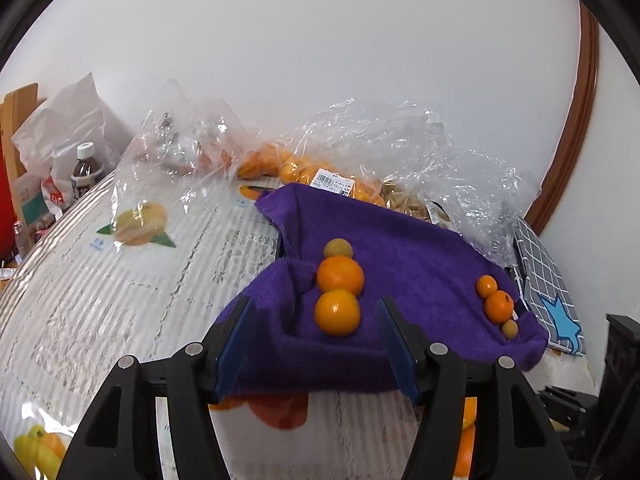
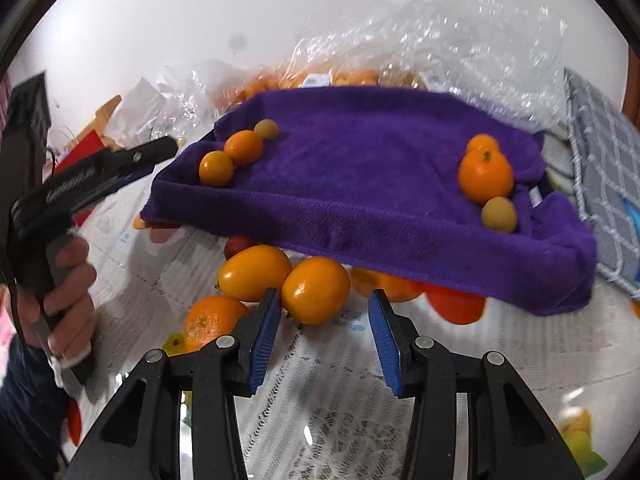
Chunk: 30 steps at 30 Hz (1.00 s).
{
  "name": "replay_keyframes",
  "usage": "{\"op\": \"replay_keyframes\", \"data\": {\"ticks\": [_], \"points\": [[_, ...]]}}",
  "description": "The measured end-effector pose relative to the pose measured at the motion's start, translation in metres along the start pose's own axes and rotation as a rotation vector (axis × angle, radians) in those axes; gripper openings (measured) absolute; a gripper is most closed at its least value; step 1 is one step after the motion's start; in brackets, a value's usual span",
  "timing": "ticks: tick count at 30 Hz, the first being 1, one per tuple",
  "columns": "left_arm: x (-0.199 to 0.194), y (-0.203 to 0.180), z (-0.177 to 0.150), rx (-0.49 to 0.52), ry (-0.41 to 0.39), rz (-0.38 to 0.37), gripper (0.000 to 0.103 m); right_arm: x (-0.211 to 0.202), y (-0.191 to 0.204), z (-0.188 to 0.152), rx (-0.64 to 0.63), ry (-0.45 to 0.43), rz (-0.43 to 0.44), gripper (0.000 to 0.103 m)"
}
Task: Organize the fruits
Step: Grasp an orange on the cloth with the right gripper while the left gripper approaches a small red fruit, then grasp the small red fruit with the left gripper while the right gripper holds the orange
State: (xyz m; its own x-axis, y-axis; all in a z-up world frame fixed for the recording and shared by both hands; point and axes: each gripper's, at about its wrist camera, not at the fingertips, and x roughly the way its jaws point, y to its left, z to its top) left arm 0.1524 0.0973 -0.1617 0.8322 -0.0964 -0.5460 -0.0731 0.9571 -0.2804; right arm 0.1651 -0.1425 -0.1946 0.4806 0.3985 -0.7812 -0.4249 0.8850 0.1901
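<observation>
Looking along the left hand-held gripper (image 1: 316, 344), its blue pads stand apart with nothing clamped between them. Just beyond them, on a purple towel (image 1: 400, 248), sits a row of three touching fruits: a larger orange (image 1: 337, 312) nearest the pads, a second orange (image 1: 340, 275) behind it, and a small yellowish fruit (image 1: 338, 248) at the far end. Toward the right edge of the towel lies a second row of three smaller fruits (image 1: 498, 306), well apart from the first. Behind the towel, crumpled clear bags (image 1: 400, 140) hold more oranges. The worktop (image 1: 120, 288) beside the towel is covered with a fruit-printed cloth.

Turning to the right wrist view, the right hand-held gripper (image 2: 324, 332) points steeply down, its pads apart and empty. Just beyond their tips, an oval orange fruit (image 2: 316, 290) lies on the worktop, partly under the towel's front edge. A similar oval fruit (image 2: 254, 267) touches it on the side away from the towel, and a round orange (image 2: 214, 320) lies just beside the left pad. At the towel's left, a person's hand (image 2: 66, 300) holds the other gripper.

The step in hand looks like picking the loose oval fruit. Doing it well likely means centring the pads on its narrow sides, keeping clear of the towel's overhang and the neighbouring fruit, and closing gently so it neither rolls nor bruises.
</observation>
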Motion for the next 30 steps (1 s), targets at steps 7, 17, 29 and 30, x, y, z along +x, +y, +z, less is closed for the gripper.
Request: {"op": "replay_keyframes", "data": {"ticks": [7, 17, 29, 30], "points": [[-0.01, -0.002, -0.004, 0.021, -0.011, -0.012, 0.06, -0.009, -0.008, -0.004, 0.049, -0.042, -0.007, 0.035], [-0.01, -0.013, -0.011, 0.055, 0.015, -0.036, 0.061, -0.023, -0.05, -0.015, 0.147, -0.039, -0.054, 0.036], [-0.012, -0.029, -0.022, 0.111, 0.064, -0.18, 0.06, -0.028, -0.052, -0.015, 0.148, -0.086, -0.107, 0.036], [-0.011, -0.031, -0.024, 0.12, 0.076, -0.194, 0.06, -0.032, -0.053, -0.016, 0.156, -0.098, -0.111, 0.036]]}}
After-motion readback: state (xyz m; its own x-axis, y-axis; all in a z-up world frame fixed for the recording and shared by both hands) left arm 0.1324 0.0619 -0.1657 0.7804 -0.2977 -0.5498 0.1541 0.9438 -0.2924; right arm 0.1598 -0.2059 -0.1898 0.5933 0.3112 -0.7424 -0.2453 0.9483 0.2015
